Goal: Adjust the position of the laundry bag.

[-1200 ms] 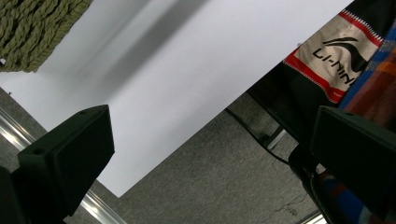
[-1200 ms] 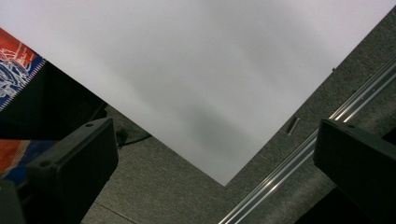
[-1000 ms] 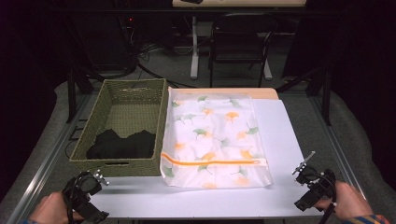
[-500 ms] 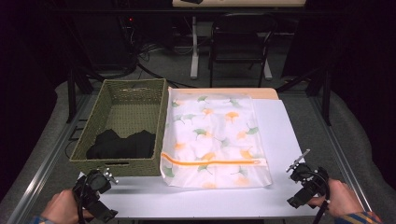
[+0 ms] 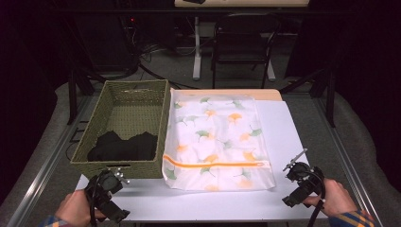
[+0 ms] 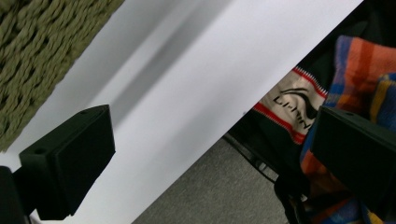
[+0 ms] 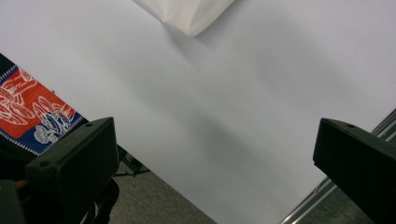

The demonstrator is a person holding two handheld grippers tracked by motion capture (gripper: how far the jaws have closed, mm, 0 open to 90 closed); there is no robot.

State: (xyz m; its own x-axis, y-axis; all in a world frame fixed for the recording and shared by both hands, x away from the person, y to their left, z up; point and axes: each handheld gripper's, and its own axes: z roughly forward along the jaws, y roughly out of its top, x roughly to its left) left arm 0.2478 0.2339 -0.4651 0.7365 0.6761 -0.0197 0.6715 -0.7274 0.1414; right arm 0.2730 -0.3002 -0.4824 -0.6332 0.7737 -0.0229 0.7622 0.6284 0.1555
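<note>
A white mesh laundry bag (image 5: 215,142) printed with green and orange leaves lies flat on the white table (image 5: 283,132), its orange zipper (image 5: 213,164) running along the near side. To its left stands an olive woven basket (image 5: 127,111) holding a black garment (image 5: 125,146). My left gripper (image 5: 111,182) hovers just in front of the basket's near wall, jaws wide apart (image 6: 212,158) with nothing between them. My right gripper (image 5: 298,172) sits near the bag's near right corner (image 7: 191,14), open and empty (image 7: 212,163).
The basket's woven wall (image 6: 42,56) is close on the left of the left gripper view. The table's near edge and a plaid sleeve (image 6: 369,70) lie beyond the jaws. A metal rail (image 5: 350,165) borders the table on the right. Chairs and cables stand behind.
Both grippers have drifted inward: the left one to the right and toward the basket's front, the right one slightly left toward the bag's corner. Bag and basket have not moved.
</note>
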